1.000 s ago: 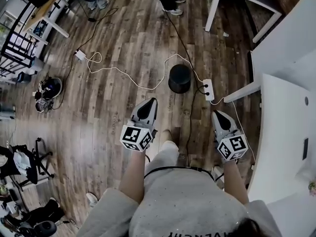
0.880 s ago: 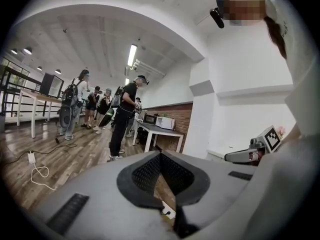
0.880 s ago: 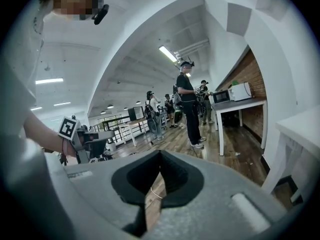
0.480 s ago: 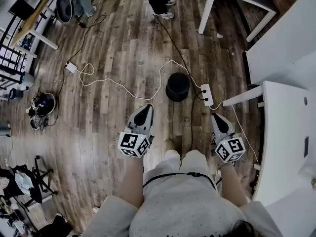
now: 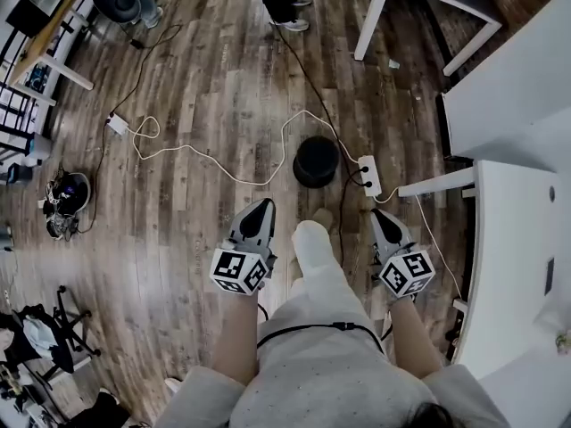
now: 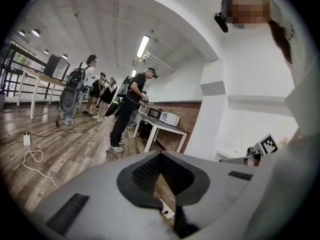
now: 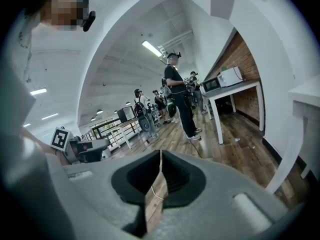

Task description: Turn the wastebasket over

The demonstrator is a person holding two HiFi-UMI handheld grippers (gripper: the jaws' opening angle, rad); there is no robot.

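Sitting out on the wood floor (image 5: 205, 87), the black wastebasket (image 5: 316, 160) waits just beside a power strip (image 5: 368, 175), untouched; left gripper (image 5: 264, 205) and right gripper (image 5: 378, 218) point toward it, jaws pressed together and empty, likely carried closed for the approach

The floor (image 5: 205, 105) is wood-look plank, streaked brown and grey, with a faint sheen. The wastebasket (image 5: 316, 161) looks like matt black plastic. The left claw (image 5: 265, 205) and right claw (image 5: 379, 215) have smooth matt grey shells with dark ribbed pads (image 6: 145, 174). The desk (image 5: 517, 266) is smooth white.
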